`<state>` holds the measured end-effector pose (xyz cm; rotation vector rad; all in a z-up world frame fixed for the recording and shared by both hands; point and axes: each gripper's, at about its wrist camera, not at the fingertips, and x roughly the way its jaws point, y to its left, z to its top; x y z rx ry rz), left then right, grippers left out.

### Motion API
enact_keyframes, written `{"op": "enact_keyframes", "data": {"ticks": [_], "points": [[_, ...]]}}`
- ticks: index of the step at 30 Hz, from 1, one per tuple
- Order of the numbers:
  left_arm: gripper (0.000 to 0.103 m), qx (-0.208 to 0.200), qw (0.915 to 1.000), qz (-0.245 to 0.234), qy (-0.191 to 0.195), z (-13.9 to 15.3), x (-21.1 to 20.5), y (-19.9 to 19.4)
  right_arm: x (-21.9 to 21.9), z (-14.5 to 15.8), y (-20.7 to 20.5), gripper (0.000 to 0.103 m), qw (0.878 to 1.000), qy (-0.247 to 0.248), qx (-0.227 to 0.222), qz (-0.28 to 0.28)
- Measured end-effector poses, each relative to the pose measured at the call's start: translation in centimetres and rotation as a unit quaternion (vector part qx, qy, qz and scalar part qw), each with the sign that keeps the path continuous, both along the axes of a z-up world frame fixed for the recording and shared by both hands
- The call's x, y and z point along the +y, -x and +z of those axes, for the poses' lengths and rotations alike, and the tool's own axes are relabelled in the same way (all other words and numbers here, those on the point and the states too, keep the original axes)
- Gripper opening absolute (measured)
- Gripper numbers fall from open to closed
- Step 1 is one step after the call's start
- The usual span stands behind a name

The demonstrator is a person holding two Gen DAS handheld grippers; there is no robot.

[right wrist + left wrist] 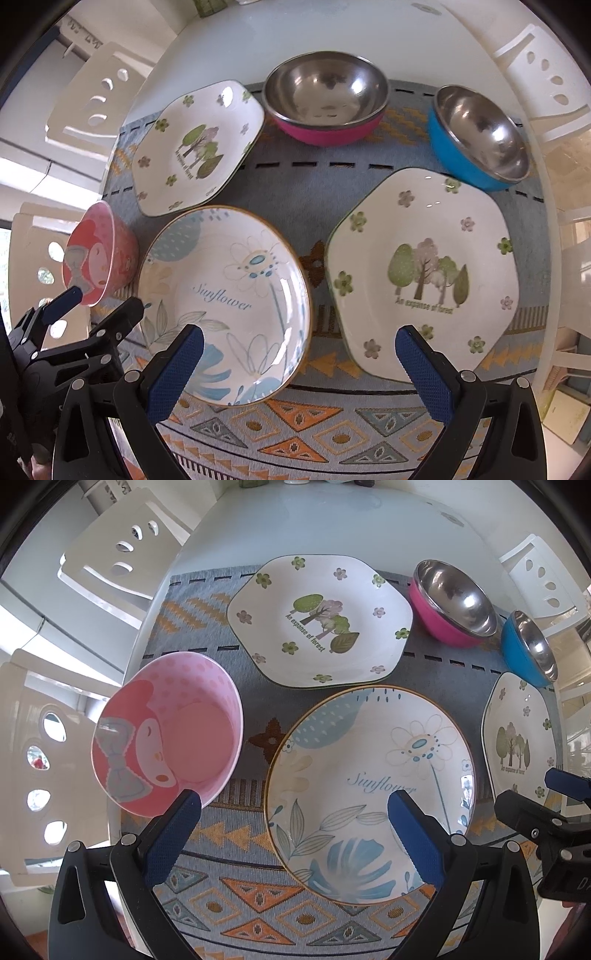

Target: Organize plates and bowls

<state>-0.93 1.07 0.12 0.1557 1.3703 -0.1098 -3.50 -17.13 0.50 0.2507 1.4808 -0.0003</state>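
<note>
1. Sunflower plate (369, 786) lies on the patterned mat (229, 897), under the spread-fingered left gripper (293, 825).
2. Only the right wrist view shows the whole near forest plate (424, 273), before the right gripper (299, 363), also spread, empty.

Home dining area: white table (332, 520), chairs (122, 550), patterned runner (306, 424).
</note>
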Motion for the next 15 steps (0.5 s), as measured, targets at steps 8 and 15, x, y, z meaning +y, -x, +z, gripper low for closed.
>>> {"op": "enact_keyframes", "data": {"ticks": [8,15], "points": [[0.101,0.005,0.9999,0.009,-0.003,-0.38,0.61,0.02,0.64,-0.23,-0.13,0.103,1.000,-0.001,0.003,0.013],[0.101,0.008,0.9999,0.014,-0.003,-0.54,0.94,-0.06,0.93,-0.45,-0.28,0.103,1.000,-0.002,0.007,0.018]]}}
